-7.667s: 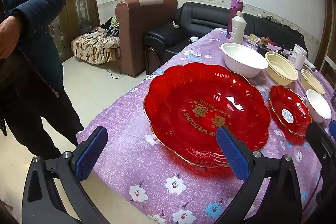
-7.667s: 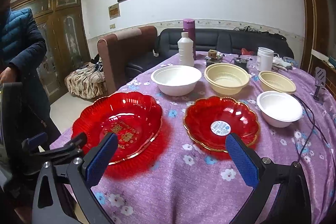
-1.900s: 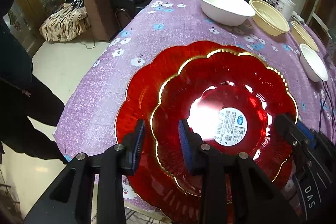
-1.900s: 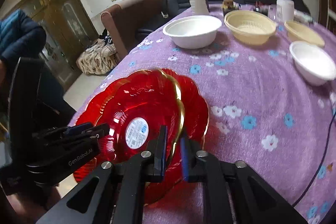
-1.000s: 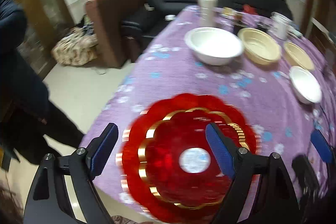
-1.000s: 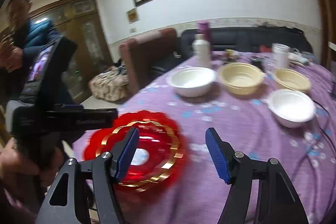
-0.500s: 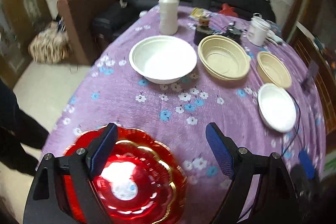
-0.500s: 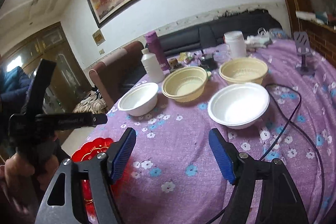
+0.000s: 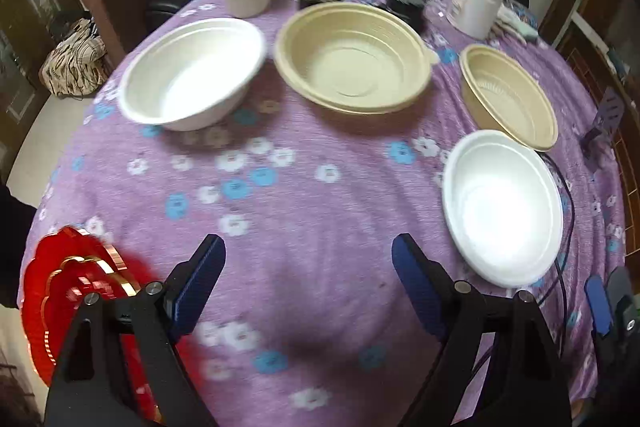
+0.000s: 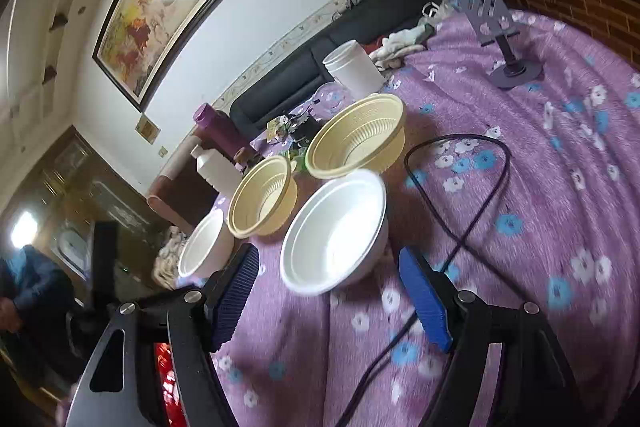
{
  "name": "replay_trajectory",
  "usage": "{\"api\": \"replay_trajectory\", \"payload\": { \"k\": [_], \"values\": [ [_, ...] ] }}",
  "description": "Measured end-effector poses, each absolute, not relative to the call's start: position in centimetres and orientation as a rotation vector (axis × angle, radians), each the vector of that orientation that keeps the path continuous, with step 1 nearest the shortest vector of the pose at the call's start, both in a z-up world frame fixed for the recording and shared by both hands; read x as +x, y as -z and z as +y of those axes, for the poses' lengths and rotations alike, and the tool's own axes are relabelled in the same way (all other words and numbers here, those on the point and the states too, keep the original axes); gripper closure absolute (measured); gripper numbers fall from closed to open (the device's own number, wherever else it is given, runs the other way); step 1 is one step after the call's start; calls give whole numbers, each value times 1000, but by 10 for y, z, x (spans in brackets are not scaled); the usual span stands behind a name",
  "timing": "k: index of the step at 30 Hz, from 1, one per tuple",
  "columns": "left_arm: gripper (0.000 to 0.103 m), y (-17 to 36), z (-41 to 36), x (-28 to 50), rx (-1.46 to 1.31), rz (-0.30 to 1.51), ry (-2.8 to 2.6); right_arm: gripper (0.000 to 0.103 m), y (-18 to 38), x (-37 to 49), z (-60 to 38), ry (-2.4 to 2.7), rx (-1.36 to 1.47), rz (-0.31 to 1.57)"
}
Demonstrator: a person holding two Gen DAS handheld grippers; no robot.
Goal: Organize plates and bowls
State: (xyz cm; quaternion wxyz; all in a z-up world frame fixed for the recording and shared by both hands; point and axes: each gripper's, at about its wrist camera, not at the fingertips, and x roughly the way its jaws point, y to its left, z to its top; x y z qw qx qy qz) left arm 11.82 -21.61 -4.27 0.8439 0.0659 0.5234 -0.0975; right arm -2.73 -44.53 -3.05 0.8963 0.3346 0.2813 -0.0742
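Left gripper jaws apart, empty, above purple tablecloth; stacked red plates at 8 o'clock. Right gripper jaws apart, empty; small white bowl at 12 o'clock.

Bare cloth before bowls; cable crosses right side.

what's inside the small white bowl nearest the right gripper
Nothing shows inside the small white bowl: its inner wall and bottom look bare, though glare whitens the middle. What lies under it is covered.
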Motion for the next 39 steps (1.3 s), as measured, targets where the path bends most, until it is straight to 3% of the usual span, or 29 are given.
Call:
{"api": "replay_trajectory", "payload": {
  "k": [12,30,39],
  "values": [
    [17,67,-264,140,170,1134,160,30,58,11,-474,109,843,612],
    [17,60,-276,138,114,1131,234,73,76,12,-484,188,852,647],
    [17,44,-265,141,14,1165,311,73,79,11,-485,208,836,656]
  ]
}}
